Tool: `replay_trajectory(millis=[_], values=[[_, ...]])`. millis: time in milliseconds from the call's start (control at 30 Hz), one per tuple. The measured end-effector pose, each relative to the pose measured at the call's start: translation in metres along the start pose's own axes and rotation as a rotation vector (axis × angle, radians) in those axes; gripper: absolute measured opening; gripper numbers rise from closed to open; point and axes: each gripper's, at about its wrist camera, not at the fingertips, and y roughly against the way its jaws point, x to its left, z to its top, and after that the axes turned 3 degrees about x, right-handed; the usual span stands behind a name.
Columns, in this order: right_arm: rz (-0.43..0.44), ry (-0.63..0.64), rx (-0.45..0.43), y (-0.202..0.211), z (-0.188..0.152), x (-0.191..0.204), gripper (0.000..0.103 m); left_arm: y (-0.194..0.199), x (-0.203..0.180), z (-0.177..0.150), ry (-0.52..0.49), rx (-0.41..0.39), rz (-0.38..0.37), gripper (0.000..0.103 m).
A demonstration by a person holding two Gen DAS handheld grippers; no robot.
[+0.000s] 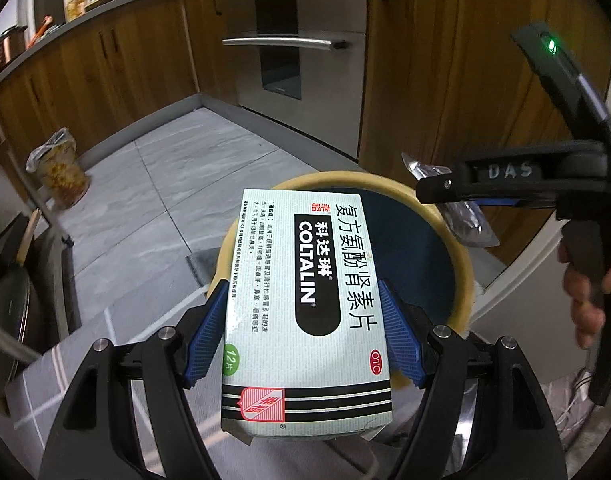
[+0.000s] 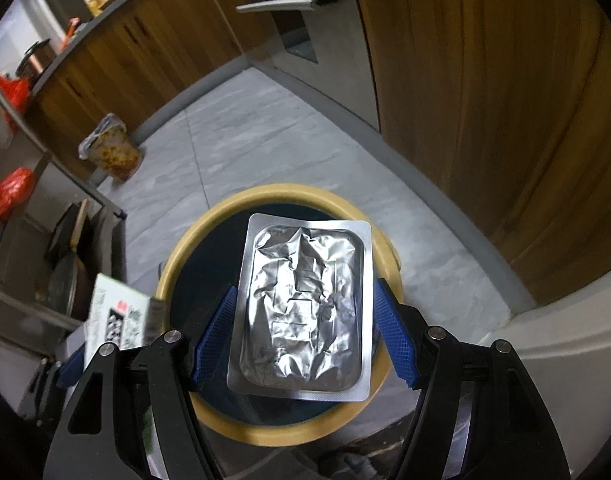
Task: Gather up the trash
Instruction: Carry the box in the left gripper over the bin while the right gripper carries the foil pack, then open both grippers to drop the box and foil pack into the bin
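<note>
My left gripper (image 1: 303,336) is shut on a pale green Coltalin medicine box (image 1: 305,304), held flat above the near rim of a round bin (image 1: 463,280) with a tan rim and dark inside. My right gripper (image 2: 303,336) is shut on a silver foil blister pack (image 2: 303,308), held flat over the same bin (image 2: 177,252). In the left wrist view the right gripper (image 1: 433,190) comes in from the right with the foil pack (image 1: 465,220) over the bin's far edge. In the right wrist view the medicine box (image 2: 117,316) shows at the left.
The bin stands on a grey tiled floor (image 1: 165,152). An instant noodle cup (image 1: 59,174) stands on the floor at the left, also in the right wrist view (image 2: 111,154). Wooden cabinets (image 1: 445,60) and a steel oven (image 1: 297,40) lie behind. A shelf with pans (image 2: 65,264) is at the left.
</note>
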Motion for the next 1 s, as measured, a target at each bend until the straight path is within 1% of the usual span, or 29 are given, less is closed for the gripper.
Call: replay_trajectory(millis=[100, 200, 267, 400, 533, 733, 833, 867, 900, 933, 1000], values=[[-0.008, -0.013, 0.021, -0.011, 0.003, -0.003, 0.070, -0.016, -0.004, -0.003, -0.040, 0.005, 0.000, 0.072], [0.006, -0.050, 0.048, -0.022, 0.005, -0.004, 0.070, -0.029, -0.010, -0.004, -0.085, 0.006, -0.005, 0.072], [0.009, -0.060, 0.052, -0.027, 0.008, -0.001, 0.070, -0.038, -0.010, -0.005, -0.087, 0.014, -0.016, 0.072], [0.012, -0.077, 0.061, -0.038, 0.012, 0.002, 0.070, -0.052, -0.008, -0.007, -0.093, 0.029, -0.013, 0.072], [0.013, -0.076, 0.061, -0.043, 0.012, 0.003, 0.070, -0.062, -0.004, -0.006, -0.079, 0.034, -0.019, 0.072], [0.025, -0.078, 0.062, -0.047, 0.012, 0.002, 0.071, -0.061, 0.004, -0.005, -0.033, 0.023, -0.040, 0.073], [0.041, -0.092, 0.068, -0.048, 0.011, 0.000, 0.072, -0.059, 0.006, -0.007, -0.015, 0.017, -0.052, 0.073], [0.045, -0.094, 0.065, -0.047, 0.011, 0.000, 0.075, -0.058, 0.006, -0.008, -0.011, 0.015, -0.054, 0.074], [0.051, -0.095, 0.063, -0.046, 0.012, 0.001, 0.078, -0.057, 0.005, -0.008, -0.010, 0.012, -0.052, 0.075], [0.056, -0.097, 0.058, -0.044, 0.013, 0.001, 0.078, -0.057, 0.005, -0.008, -0.010, 0.009, -0.048, 0.079], [0.060, -0.095, 0.045, -0.041, 0.014, 0.002, 0.079, -0.055, 0.005, -0.008, -0.010, 0.002, -0.045, 0.081]])
